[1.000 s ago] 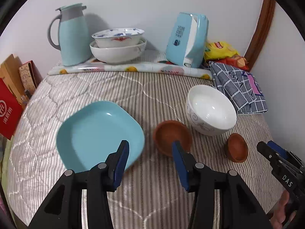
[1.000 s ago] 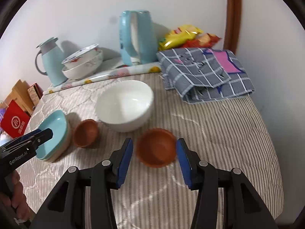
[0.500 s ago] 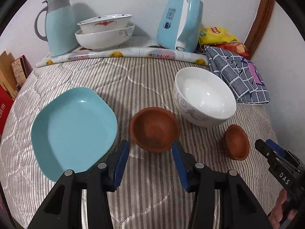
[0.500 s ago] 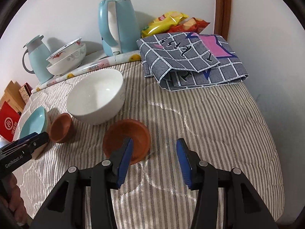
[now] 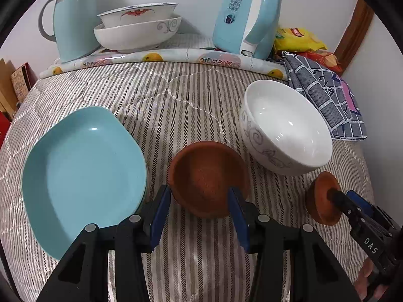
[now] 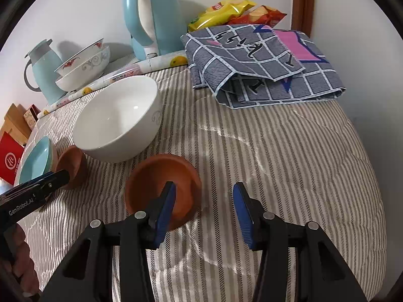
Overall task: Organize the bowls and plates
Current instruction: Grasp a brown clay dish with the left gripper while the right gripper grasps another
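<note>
My left gripper (image 5: 200, 196) is open, its right finger inside a small brown clay bowl (image 5: 207, 177) and its left finger outside the bowl's near-left rim. A light blue square plate (image 5: 83, 173) lies to the left, a large white bowl (image 5: 287, 128) to the right. My right gripper (image 6: 204, 196) is open; its left finger is inside a second brown bowl (image 6: 161, 178), its right finger over the cloth. That bowl also shows in the left wrist view (image 5: 321, 198). Two stacked white bowls (image 5: 137, 29) stand at the back.
A blue thermos jug (image 5: 73, 19) and a blue kettle (image 5: 246, 15) stand by the back wall. A folded grey checked cloth (image 6: 262, 63) and snack bags (image 6: 226, 10) lie at the back right. Red and brown boxes (image 6: 12, 156) sit off the left edge.
My left gripper has moved forward and right, so the first brown bowl is now at its fingers. My right gripper has moved right and forward; its left finger now sits in the second brown bowl.
</note>
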A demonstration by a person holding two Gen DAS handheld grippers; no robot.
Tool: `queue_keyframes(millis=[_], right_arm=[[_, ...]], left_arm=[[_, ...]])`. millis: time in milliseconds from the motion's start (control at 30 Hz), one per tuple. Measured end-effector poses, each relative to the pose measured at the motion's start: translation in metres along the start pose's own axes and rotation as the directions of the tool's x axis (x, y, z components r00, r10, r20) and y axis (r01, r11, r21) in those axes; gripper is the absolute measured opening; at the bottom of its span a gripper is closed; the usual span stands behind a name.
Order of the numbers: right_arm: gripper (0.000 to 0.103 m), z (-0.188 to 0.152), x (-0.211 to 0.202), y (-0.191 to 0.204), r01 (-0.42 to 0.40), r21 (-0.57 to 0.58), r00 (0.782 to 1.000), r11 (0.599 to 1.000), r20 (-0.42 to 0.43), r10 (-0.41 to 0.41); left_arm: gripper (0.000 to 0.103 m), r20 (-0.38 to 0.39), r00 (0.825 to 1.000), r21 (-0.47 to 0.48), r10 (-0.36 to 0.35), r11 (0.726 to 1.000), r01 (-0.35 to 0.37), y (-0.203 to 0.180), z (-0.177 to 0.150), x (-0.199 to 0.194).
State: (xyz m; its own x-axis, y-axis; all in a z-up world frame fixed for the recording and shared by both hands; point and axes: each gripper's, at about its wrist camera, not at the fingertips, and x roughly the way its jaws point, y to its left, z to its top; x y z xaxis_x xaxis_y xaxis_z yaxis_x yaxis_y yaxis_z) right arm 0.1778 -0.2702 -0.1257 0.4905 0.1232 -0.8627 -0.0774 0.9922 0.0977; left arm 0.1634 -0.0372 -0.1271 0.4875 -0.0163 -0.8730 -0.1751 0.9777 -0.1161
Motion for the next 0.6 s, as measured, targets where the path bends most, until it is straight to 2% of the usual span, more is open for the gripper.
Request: queue_keyframes(millis=[600], right_arm=[[0.044, 0.004, 0.024, 0.002, 0.018, -0.025, 0.999, 1.0, -0.044, -0.019]], left_arm=[[0.043, -0.024, 0.999, 0.028, 0.021, 0.999, -0.02, -0.002, 0.004, 0.018]])
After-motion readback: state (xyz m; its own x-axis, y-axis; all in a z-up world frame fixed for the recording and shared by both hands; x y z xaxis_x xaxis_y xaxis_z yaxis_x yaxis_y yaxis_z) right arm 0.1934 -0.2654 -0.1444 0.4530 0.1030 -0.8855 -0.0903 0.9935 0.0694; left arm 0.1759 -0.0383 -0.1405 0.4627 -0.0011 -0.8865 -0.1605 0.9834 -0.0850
